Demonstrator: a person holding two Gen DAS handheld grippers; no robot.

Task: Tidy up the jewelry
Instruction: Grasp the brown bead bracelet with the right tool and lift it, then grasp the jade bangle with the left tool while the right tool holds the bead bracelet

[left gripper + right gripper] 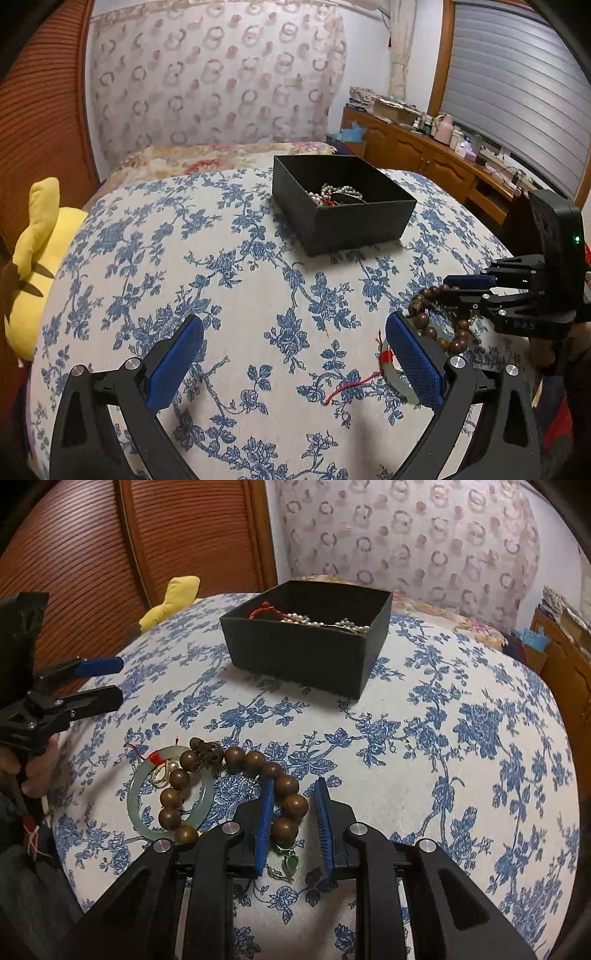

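No writing is legible anywhere. The right gripper (293, 794) straddles the wooden bead bracelet (236, 786) with jaws apart, unclosed; the left gripper (295, 347) gapes wide, and the black box (306, 635) sits well ahead.

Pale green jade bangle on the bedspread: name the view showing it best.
Right wrist view: the pale green jade bangle shows as nearly a full ring beneath brown wooden beads. Left wrist view shows only a sliver behind a blue finger pad.

No text, label, brand or number can be clearly read anywhere.
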